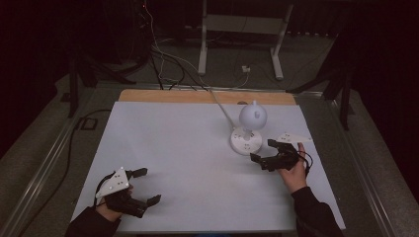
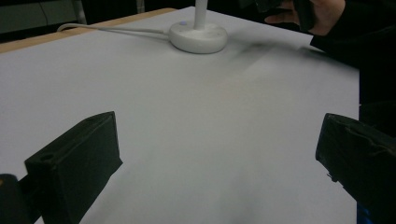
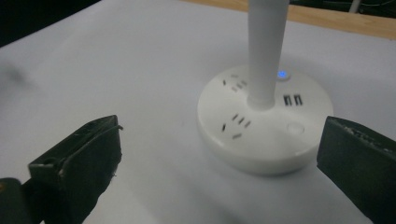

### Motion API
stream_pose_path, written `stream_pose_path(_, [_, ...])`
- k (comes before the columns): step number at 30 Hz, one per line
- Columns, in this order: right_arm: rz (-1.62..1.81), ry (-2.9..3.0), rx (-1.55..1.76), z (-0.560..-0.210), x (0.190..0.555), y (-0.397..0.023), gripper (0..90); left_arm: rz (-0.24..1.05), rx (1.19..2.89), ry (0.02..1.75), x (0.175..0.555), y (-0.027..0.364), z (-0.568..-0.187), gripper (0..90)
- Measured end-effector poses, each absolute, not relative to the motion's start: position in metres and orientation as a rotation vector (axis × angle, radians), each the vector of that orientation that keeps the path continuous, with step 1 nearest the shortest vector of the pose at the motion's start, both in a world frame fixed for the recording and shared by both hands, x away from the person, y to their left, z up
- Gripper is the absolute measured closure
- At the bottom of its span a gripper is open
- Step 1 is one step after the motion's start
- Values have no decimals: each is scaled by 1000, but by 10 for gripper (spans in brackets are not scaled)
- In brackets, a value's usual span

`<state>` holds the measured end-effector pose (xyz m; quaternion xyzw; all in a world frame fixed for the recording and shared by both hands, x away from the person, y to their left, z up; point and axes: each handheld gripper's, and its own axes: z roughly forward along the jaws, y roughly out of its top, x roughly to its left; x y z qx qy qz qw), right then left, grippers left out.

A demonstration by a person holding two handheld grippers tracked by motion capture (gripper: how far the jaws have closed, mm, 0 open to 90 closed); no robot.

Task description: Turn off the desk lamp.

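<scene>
My left claw [image 1: 141, 186] sat idle at the near-left of the bench [image 1: 173, 148], jaws apart on nothing. Right of centre stood the white lamp [image 1: 249, 126], its round base [image 3: 264, 123] showing a blue light. My right claw [image 1: 264, 151] hovered just beside that base, jaws wide, nothing gripped; any contact remained undone.

Dim room, dark surroundings; the white table [image 1: 188, 163] is evenly lit (gripper views slightly soft).
</scene>
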<state>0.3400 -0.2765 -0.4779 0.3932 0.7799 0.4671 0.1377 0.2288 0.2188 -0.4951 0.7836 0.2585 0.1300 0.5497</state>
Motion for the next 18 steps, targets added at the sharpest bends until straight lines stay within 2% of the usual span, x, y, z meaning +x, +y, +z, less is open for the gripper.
stream_pose_path(18, [1337, 2330, 1131, -494, 281, -287, 0, 303, 1857, 615, 230, 218, -496, 4])
